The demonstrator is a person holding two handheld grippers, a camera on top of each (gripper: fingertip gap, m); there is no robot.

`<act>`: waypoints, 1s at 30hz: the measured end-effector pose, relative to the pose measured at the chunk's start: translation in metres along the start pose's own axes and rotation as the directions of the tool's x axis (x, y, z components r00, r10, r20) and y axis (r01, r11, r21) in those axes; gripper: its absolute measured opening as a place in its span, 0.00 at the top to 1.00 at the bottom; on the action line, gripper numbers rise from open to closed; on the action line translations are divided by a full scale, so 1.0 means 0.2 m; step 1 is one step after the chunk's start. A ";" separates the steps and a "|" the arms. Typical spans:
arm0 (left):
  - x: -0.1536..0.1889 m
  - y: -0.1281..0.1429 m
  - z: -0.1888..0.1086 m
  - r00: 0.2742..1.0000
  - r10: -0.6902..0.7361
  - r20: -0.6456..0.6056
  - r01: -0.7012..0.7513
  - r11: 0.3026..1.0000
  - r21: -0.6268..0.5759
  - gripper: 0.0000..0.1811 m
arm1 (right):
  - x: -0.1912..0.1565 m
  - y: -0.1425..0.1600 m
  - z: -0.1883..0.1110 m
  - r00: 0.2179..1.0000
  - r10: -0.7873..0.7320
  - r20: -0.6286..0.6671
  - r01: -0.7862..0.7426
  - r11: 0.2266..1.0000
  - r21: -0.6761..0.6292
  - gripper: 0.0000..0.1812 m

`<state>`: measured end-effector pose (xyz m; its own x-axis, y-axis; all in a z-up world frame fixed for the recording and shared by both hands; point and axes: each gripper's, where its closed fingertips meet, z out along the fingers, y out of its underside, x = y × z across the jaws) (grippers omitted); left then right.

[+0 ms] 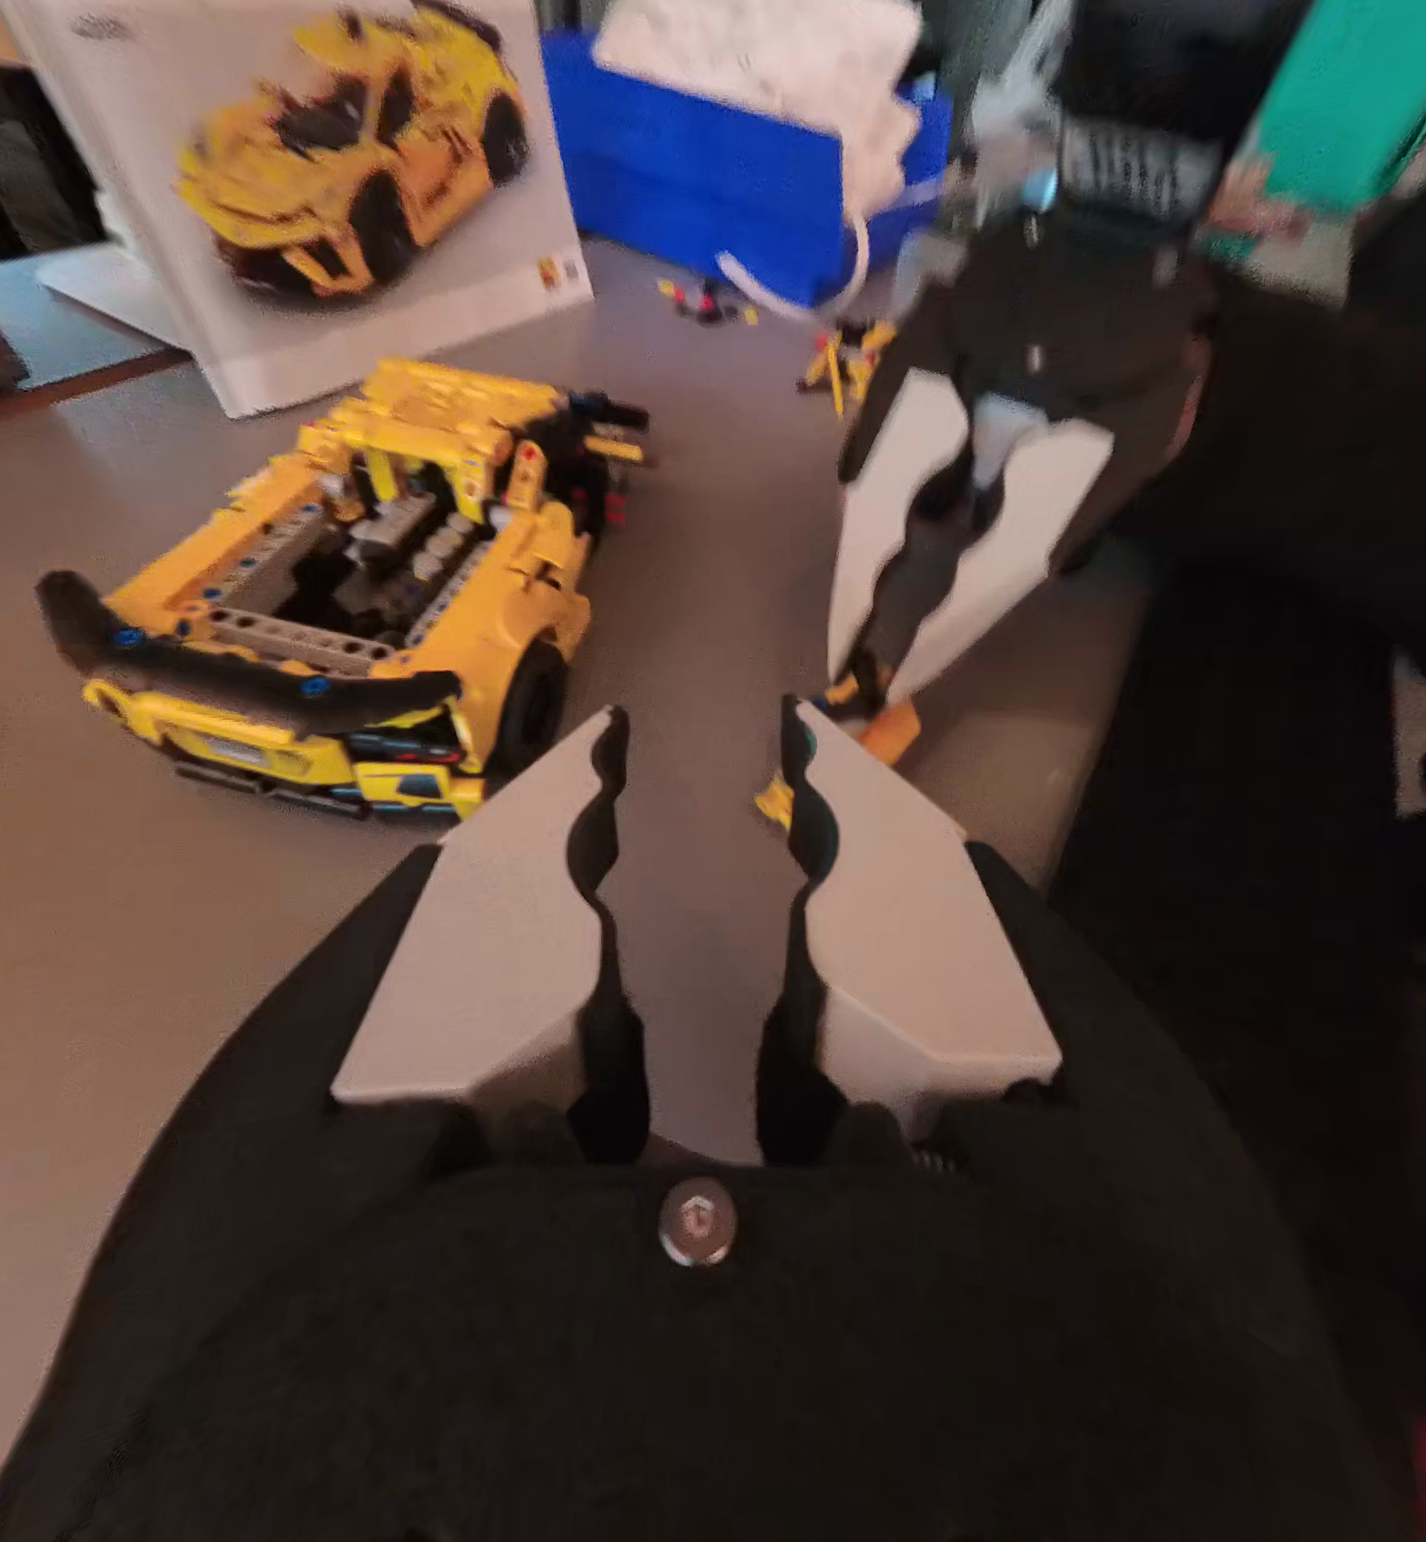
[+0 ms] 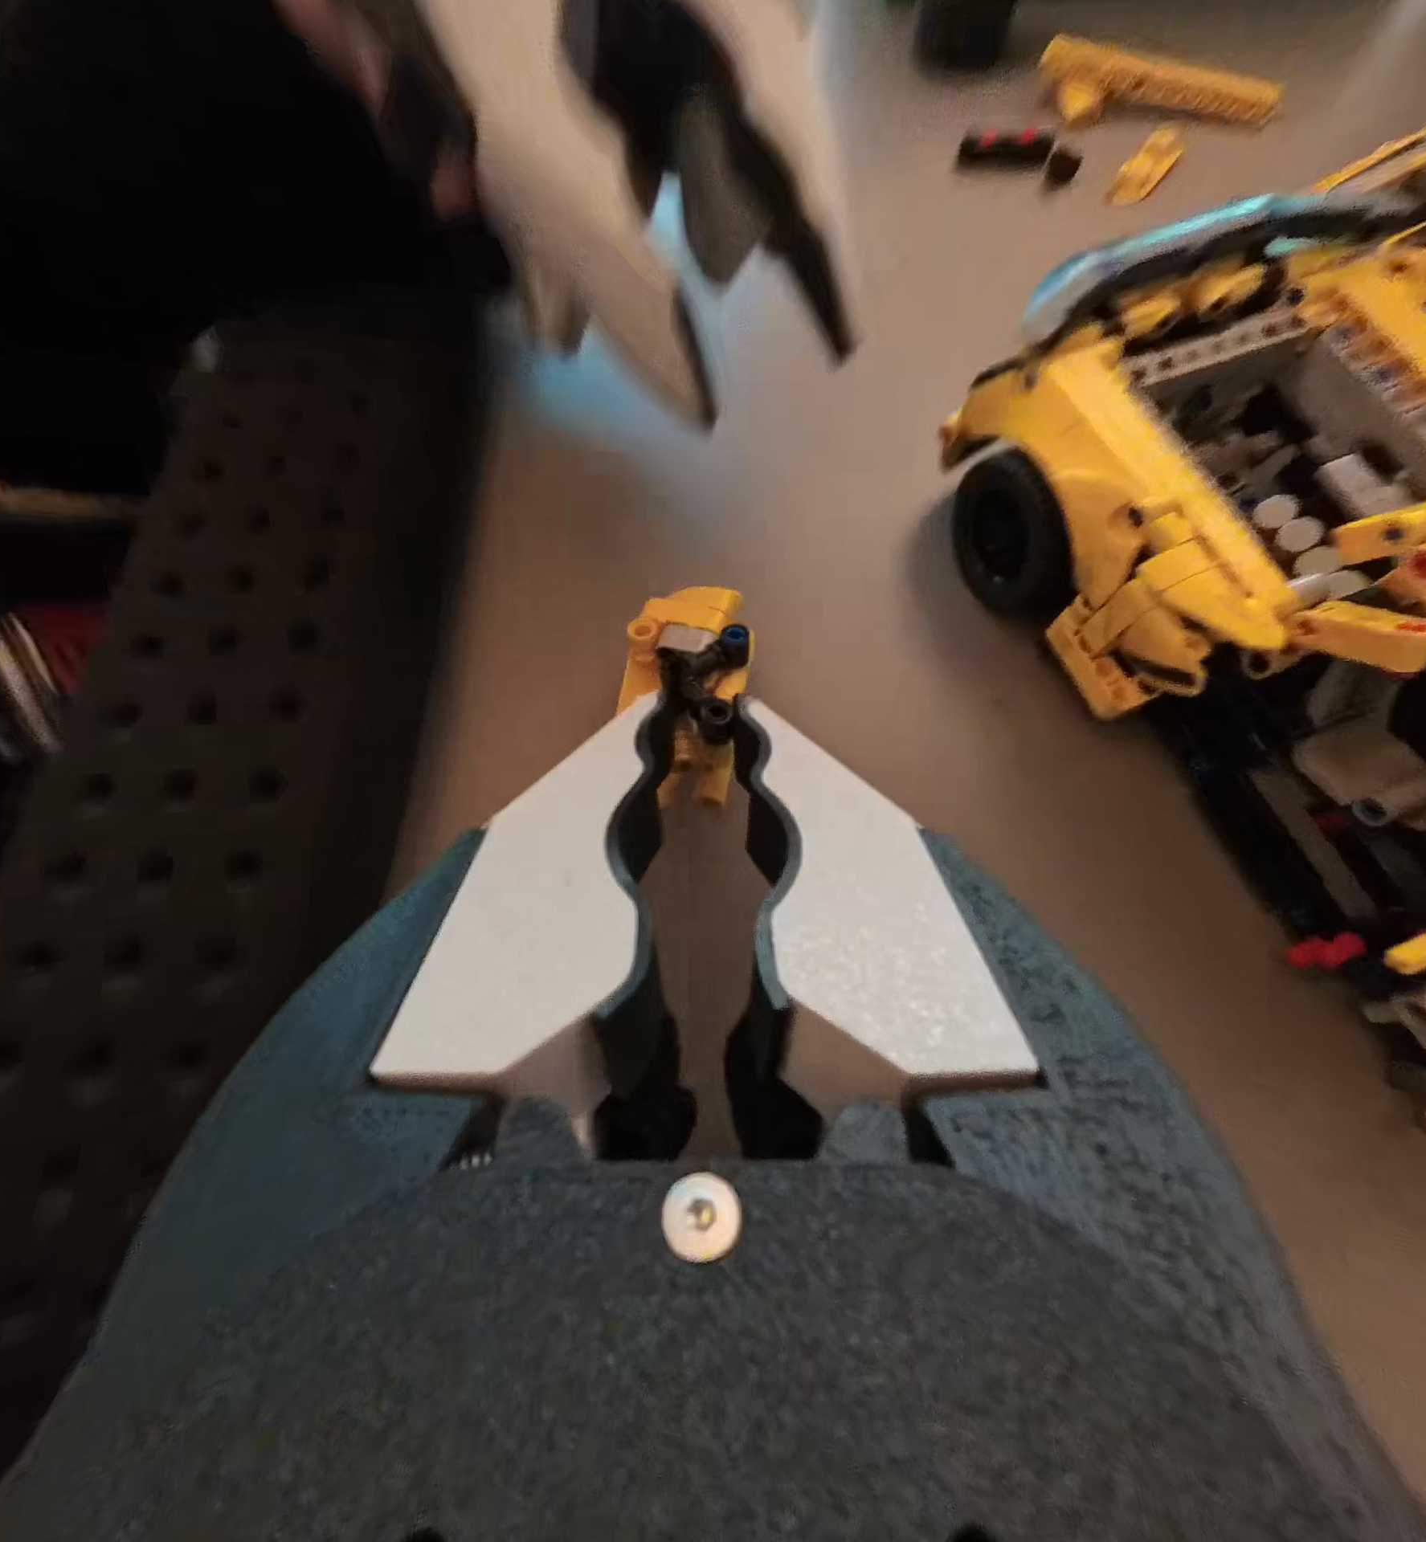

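A partly built yellow brick-model car (image 1: 334, 601) stands on the grey table (image 1: 718, 542), left of both grippers; it also shows at the right of the right wrist view (image 2: 1243, 534). My left gripper (image 1: 705, 726) is open and empty, hovering above the table beside the car's rear wheel. My right gripper (image 2: 697, 709) is shut on a small yellow and black brick assembly (image 2: 692, 667) and holds it just above the table. In the left wrist view the right gripper (image 1: 859, 676) is ahead and to the right. The left gripper (image 2: 692, 317) shows blurred at the top of the right wrist view.
The car's box (image 1: 317, 175) stands upright at the back, with a blue bag (image 1: 692, 167) next to it. Loose yellow and black pieces lie on the table (image 1: 851, 359) (image 2: 1152, 83). A small yellow piece (image 1: 773, 803) lies by my left fingertip. A dark perforated chair seat (image 2: 217, 667) is beside the table edge. One gripper's finger ends stand about 8 cm off the other's.
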<state>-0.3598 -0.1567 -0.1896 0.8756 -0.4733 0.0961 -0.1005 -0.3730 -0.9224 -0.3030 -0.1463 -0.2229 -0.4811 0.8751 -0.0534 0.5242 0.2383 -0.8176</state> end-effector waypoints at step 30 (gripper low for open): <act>0.02 -0.27 -0.02 0.983 -0.179 0.050 0.156 0.941 0.299 0.99 | 0.04 -0.49 -0.16 0.716 -0.289 -0.636 0.504 0.844 0.184 0.93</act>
<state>-0.3533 -0.1407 -0.1376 0.9022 -0.3581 0.2404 0.1832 -0.1865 -0.9652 -0.3353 -0.1486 -0.1242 -0.0490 0.8255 0.5623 0.0707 0.5644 -0.8225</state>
